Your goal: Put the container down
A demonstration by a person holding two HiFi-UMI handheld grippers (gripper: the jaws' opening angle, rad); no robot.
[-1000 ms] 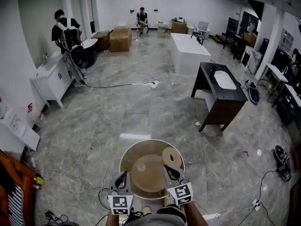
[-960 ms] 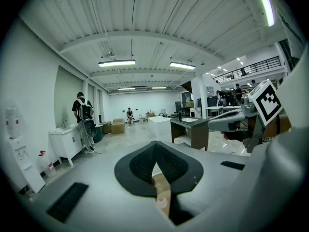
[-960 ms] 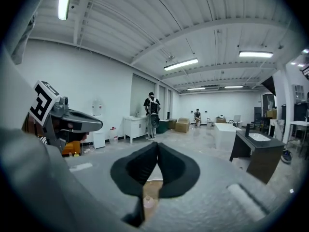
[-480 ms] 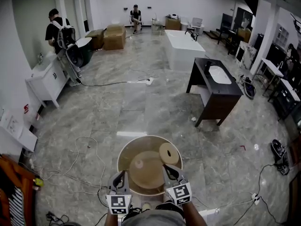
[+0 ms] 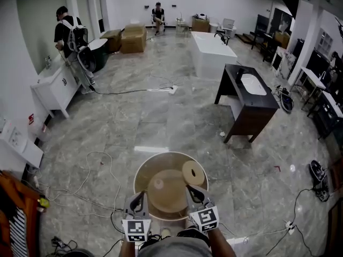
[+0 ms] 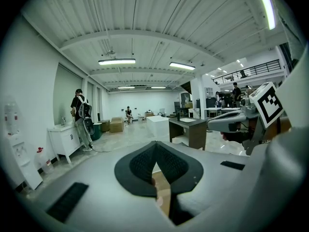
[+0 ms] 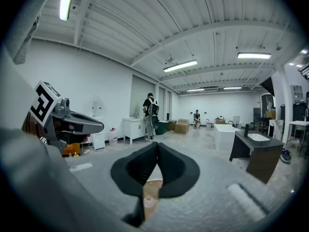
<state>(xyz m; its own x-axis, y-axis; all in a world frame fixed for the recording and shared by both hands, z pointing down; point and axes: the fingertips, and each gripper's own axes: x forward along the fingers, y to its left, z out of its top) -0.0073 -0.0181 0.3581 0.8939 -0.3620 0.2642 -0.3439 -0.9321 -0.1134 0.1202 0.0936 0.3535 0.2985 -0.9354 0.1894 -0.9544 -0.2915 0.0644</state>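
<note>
The round tan plastic container (image 5: 147, 167) hangs just ahead of the person, above the grey marble floor (image 5: 161, 116). The left gripper (image 5: 138, 198) and right gripper (image 5: 192, 189) each pinch its near rim, jaws closed tight on the thin wall. The set-down probably goes straight down with both hands level.

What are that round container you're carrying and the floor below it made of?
The container looks like thin plastic, tan and fairly matt; its pale wall seems to let some light through. The floor looks like polished grey marble or marble-look tile: it has a veined pattern, straight joints and a bright lamp reflection. I can't tell which of the two it is.
</note>
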